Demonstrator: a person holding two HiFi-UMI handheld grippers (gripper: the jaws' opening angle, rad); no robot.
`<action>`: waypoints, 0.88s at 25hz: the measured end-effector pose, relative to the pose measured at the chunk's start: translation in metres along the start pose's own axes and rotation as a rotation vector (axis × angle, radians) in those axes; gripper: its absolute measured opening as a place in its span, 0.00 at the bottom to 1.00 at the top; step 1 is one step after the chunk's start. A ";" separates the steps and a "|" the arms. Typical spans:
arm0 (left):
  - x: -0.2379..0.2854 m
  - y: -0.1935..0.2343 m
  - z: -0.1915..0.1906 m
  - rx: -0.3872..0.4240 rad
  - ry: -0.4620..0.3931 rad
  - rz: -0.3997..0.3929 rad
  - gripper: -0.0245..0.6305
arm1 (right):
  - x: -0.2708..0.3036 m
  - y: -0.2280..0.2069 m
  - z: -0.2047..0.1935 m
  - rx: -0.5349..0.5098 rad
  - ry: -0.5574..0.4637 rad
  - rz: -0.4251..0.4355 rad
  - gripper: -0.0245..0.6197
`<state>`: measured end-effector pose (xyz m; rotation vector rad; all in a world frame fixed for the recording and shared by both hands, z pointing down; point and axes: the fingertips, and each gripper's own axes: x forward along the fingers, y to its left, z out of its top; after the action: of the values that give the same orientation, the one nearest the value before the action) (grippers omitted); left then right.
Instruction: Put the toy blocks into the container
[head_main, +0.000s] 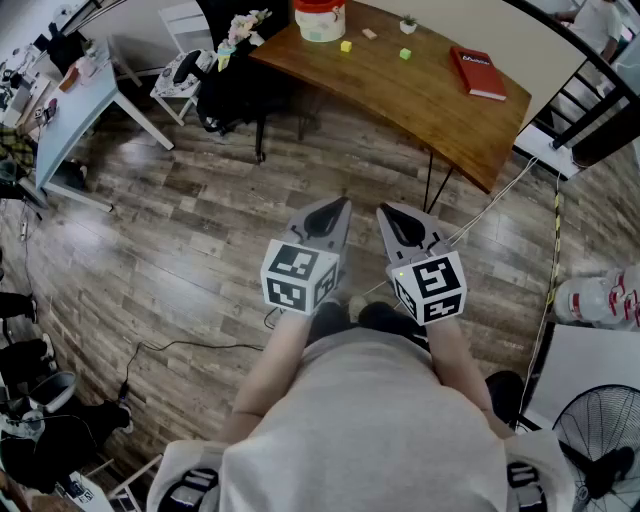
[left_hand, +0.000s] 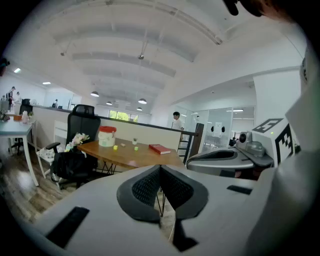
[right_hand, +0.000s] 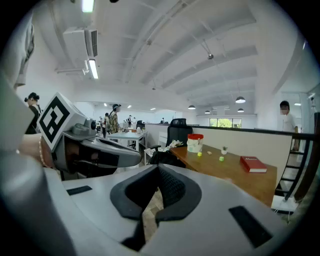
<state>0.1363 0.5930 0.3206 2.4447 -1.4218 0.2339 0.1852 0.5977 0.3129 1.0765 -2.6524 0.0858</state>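
Observation:
Far ahead on the wooden table (head_main: 430, 110) stands the container (head_main: 320, 18), a white tub with a red top. A yellow block (head_main: 345, 46), a green block (head_main: 405, 54) and a beige block (head_main: 369, 34) lie near it. Both grippers are held close to the person's body over the floor, well short of the table. My left gripper (head_main: 333, 212) is shut and empty, and so is my right gripper (head_main: 390, 220). In the left gripper view the jaws (left_hand: 160, 167) meet below the container (left_hand: 106, 136). The right gripper (right_hand: 159, 169) points toward the container (right_hand: 194, 142) and the green block (right_hand: 221, 159).
A red book (head_main: 477, 72) and a small potted plant (head_main: 407, 24) share the table. A black office chair (head_main: 225, 90) stands at its left end, a pale desk (head_main: 70, 100) farther left. Stair rails (head_main: 590, 90), a fan (head_main: 600, 450) and floor cables (head_main: 180, 346) lie around.

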 end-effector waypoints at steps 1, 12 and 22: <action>0.001 0.001 -0.003 -0.005 0.008 0.000 0.05 | 0.001 0.000 -0.002 0.015 0.001 0.006 0.05; 0.009 0.009 -0.018 -0.022 0.063 0.012 0.05 | 0.007 -0.010 -0.008 0.041 0.015 0.005 0.05; 0.020 -0.011 -0.012 -0.008 0.007 -0.084 0.06 | 0.009 -0.015 0.000 0.142 -0.078 0.090 0.05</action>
<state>0.1555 0.5859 0.3356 2.4877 -1.3115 0.2164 0.1896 0.5810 0.3147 1.0218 -2.8008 0.2588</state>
